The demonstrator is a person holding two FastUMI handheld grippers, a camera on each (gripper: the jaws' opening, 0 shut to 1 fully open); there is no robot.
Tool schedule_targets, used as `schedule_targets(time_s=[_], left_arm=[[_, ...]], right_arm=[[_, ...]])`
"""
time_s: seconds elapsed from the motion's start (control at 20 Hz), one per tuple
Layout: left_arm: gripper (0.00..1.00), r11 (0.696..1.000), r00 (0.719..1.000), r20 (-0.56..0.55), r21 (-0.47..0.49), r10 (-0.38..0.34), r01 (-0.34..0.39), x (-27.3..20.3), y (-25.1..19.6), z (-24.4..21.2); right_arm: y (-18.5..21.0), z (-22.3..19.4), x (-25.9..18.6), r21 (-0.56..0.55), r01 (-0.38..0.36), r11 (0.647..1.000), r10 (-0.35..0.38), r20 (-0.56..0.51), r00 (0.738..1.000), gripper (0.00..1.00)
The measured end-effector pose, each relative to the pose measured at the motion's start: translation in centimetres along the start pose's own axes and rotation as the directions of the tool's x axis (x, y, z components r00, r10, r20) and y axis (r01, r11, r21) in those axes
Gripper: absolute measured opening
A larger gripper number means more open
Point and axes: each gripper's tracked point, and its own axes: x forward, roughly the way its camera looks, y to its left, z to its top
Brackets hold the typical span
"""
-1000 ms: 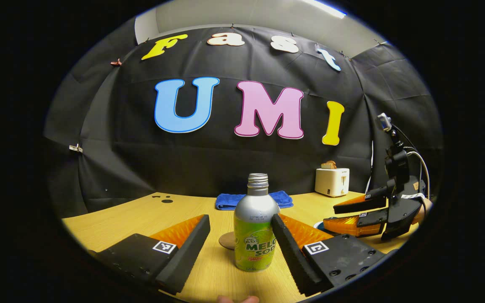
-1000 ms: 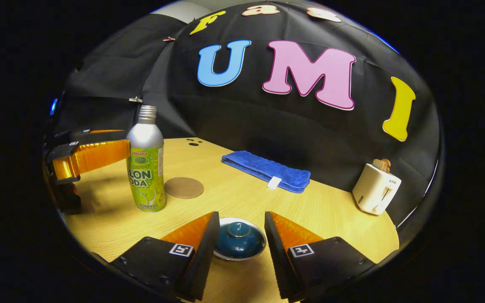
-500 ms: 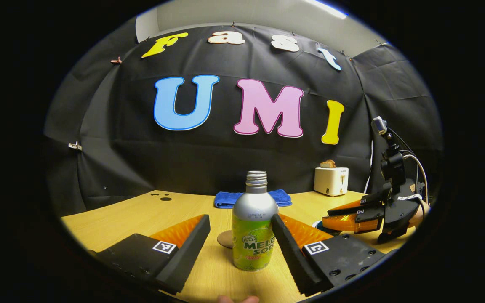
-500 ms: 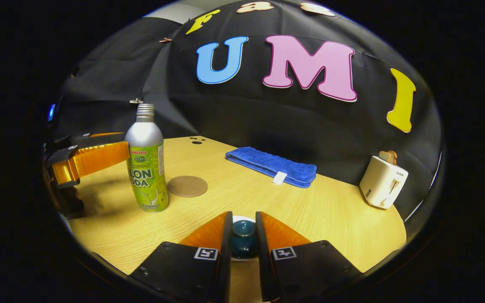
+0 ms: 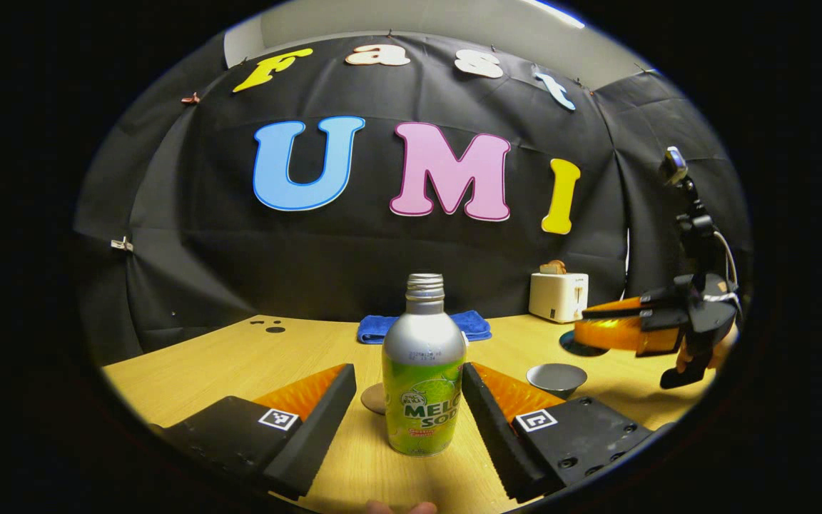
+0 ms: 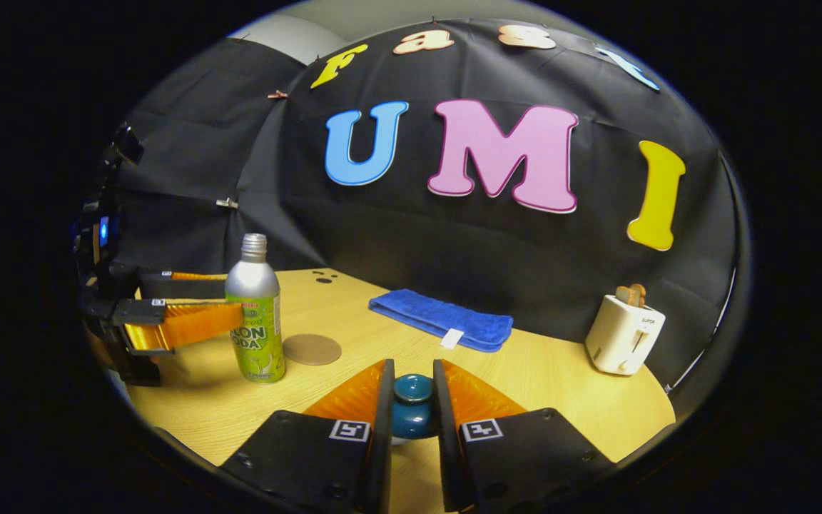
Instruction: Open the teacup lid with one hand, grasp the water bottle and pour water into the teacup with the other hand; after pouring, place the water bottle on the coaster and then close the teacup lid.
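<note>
A silver and green water bottle (image 5: 422,385) stands uncapped on the wooden table, between the fingers of my left gripper (image 5: 407,371), which is open. Its right finger sits close against the bottle; the left one is apart. Behind the bottle a round brown coaster (image 5: 372,398) peeks out. My right gripper (image 6: 411,371) is shut on the knob of the dark teal teacup lid (image 6: 413,410), held off the table. In the left gripper view the lid (image 5: 582,346) hangs under the right gripper (image 5: 586,325), above and beyond the uncovered grey teacup (image 5: 557,377).
A folded blue towel (image 6: 439,321) lies at the back of the table (image 6: 539,371). A white toaster (image 6: 623,334) with toast stands at the back right. In the right gripper view, the bottle (image 6: 257,321) and coaster (image 6: 312,349) stand left, the left gripper (image 6: 225,300) around the bottle.
My right gripper shut on the lid's knob and lifted the lid off the teacup, which now stands uncovered. The left gripper stayed open around the bottle.
</note>
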Motion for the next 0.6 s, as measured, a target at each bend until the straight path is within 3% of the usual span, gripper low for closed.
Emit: schedule_targets(time_s=[0.25, 0.4, 0.6], left_arm=[[0.95, 0.999, 0.997, -0.075, 0.028, -0.017, 0.019, 2.1, -0.4, -1.4], [0.95, 0.999, 0.996, -0.087, 0.038, -0.021, 0.025, 3.1, -0.6, -1.5], [0.83, 0.998, 0.996, -0.082, 0.051, -0.023, 0.027, 3.3, -1.0, -1.6]], right_arm=[[-3.0, 2.9, -2.7, 0.104, 0.043, 0.994, -0.053, 0.089, 0.995, 0.32], [-5.0, 3.4, -3.9, 0.096, 0.088, 0.991, -0.099, 0.116, 0.988, 0.31], [-6.4, 3.3, -4.9, 0.079, 0.117, 0.99, -0.126, 0.123, 0.984, 0.31]])
